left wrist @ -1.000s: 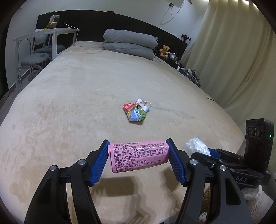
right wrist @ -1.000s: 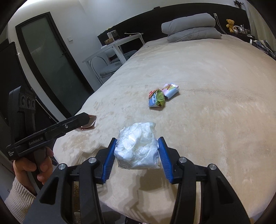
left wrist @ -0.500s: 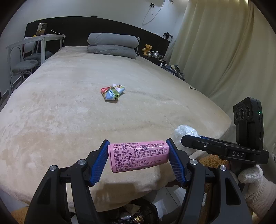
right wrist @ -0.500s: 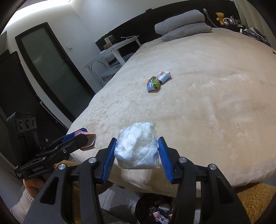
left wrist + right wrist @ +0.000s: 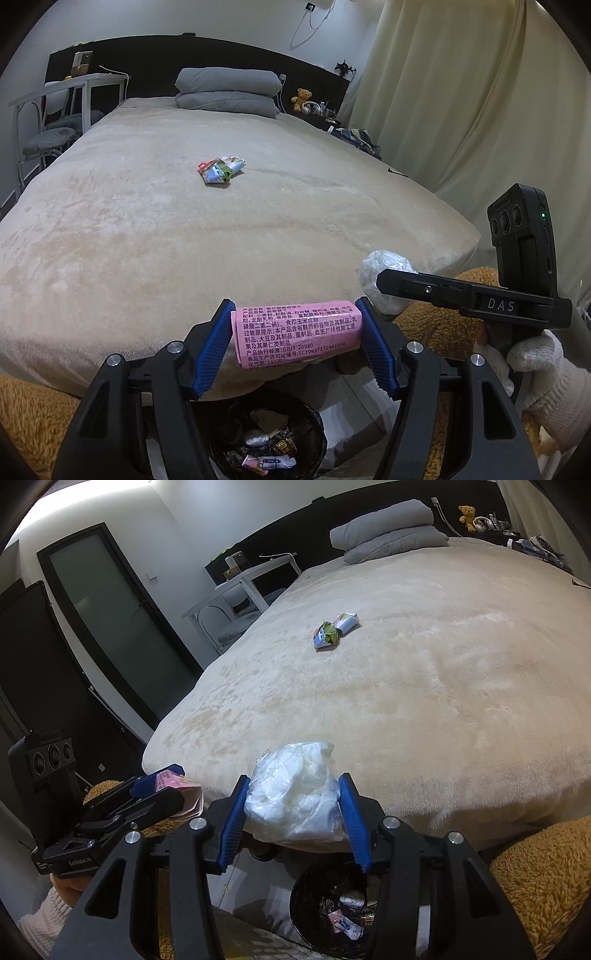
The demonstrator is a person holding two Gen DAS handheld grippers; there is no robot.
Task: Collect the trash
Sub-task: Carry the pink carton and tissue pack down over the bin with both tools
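Observation:
My left gripper (image 5: 295,341) is shut on a pink printed wrapper (image 5: 295,332), held past the foot edge of the bed above a black trash bin (image 5: 269,439). My right gripper (image 5: 293,814) is shut on a crumpled white plastic bag (image 5: 295,794), above the same bin (image 5: 332,912). The bag also shows in the left wrist view (image 5: 384,275), and the left gripper with the wrapper in the right wrist view (image 5: 177,794). Two colourful crumpled wrappers (image 5: 221,170) lie side by side mid-bed, also in the right wrist view (image 5: 334,630).
The beige bed (image 5: 184,229) fills both views, with grey pillows (image 5: 227,92) at the head. A white desk and chairs (image 5: 55,122) stand left of it. Curtains (image 5: 480,110) hang on the right. A brown shaggy rug (image 5: 535,878) lies around the bin.
Both grippers have drawn back from over the bed to beyond its foot edge, each still holding its trash. The trash bin has come into view beneath them.

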